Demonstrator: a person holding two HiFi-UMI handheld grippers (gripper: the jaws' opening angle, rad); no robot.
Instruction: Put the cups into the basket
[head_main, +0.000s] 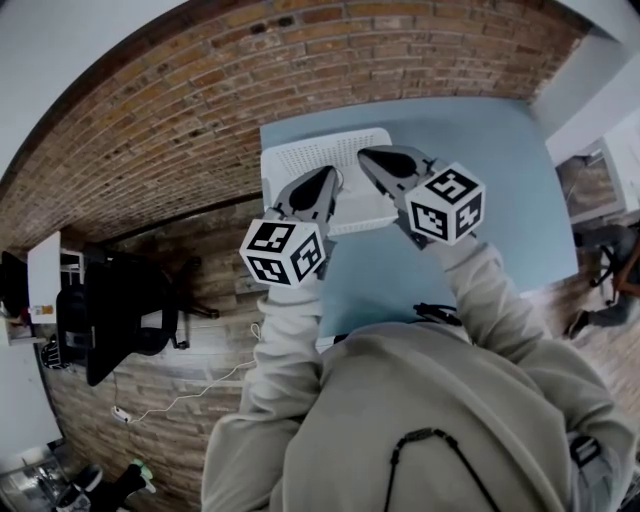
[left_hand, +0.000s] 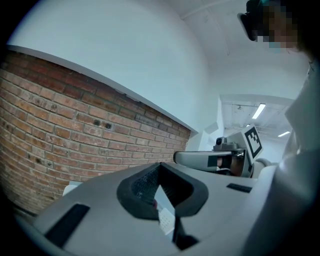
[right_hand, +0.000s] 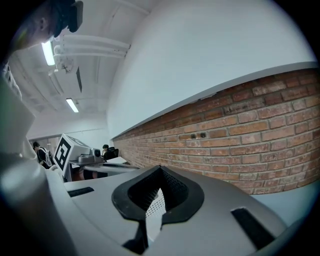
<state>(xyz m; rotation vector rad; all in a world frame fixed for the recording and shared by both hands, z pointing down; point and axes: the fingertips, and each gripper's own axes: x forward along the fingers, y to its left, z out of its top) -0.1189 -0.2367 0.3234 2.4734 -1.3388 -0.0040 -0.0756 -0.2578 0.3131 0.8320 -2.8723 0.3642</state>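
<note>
A white perforated basket (head_main: 300, 158) stands on the light blue table (head_main: 500, 170), at its left near edge. Both grippers hover over it, side by side, pointing almost level toward the brick wall. The left gripper (head_main: 326, 176) has its jaws together with nothing between them, and so does the right gripper (head_main: 368, 156). In the left gripper view the jaws meet at the tip (left_hand: 160, 165), and a sliver of basket (left_hand: 165, 221) shows below. The right gripper view shows the same tip (right_hand: 160, 168) and basket mesh (right_hand: 155, 214). No cup shows in any view.
A brick wall (head_main: 200, 110) runs behind and left of the table. A black chair (head_main: 120, 310) stands on the floor at the left, with a white cable (head_main: 190, 395) near it. Another person's legs (head_main: 600, 290) show at the right edge.
</note>
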